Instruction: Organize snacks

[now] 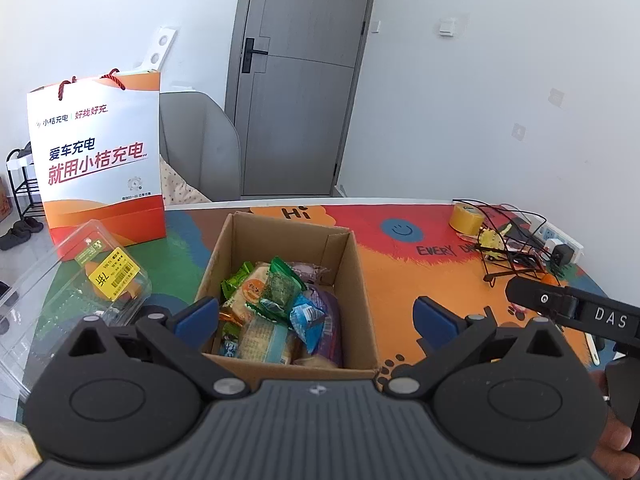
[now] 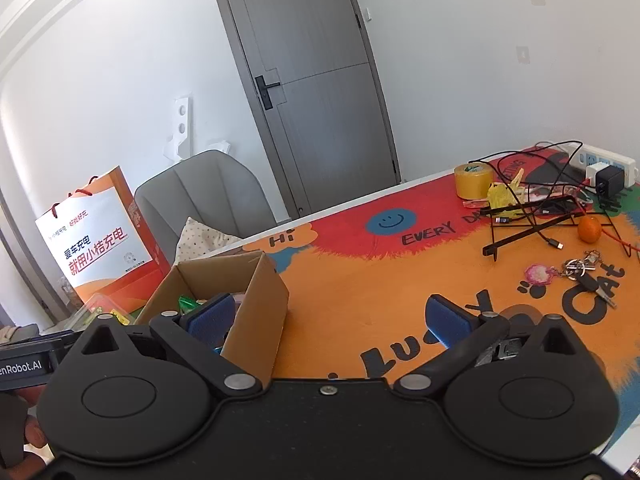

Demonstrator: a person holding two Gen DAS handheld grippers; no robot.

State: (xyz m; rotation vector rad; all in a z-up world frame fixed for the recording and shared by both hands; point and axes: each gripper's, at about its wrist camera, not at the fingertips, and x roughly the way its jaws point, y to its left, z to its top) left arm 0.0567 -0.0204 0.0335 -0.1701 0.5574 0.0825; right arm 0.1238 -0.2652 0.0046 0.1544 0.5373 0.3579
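Observation:
An open cardboard box (image 1: 362, 276) (image 2: 260, 300) stands on the colourful table mat, filled with several wrapped snacks (image 1: 276, 312) in green, blue, purple and orange. My left gripper (image 1: 316, 320) hangs open just above the box's near side, its blue pads straddling the box, nothing between them. My right gripper (image 2: 328, 318) is open too and holds nothing. Its left pad lies in front of the box's right corner, its right pad over the orange mat. In the left wrist view the right gripper's body (image 1: 576, 312) shows at the right.
A clear plastic clamshell (image 1: 92, 280) with a yellow price label lies left of the box. An orange-and-white paper bag (image 1: 96, 152) (image 2: 100, 240) stands behind it. Far right are a tape roll (image 2: 472, 180), a wire stand, cables, a power strip (image 2: 604, 160), a mandarin (image 2: 589, 228) and keys (image 2: 588, 272). A grey chair (image 2: 200, 196) sits beyond the table edge.

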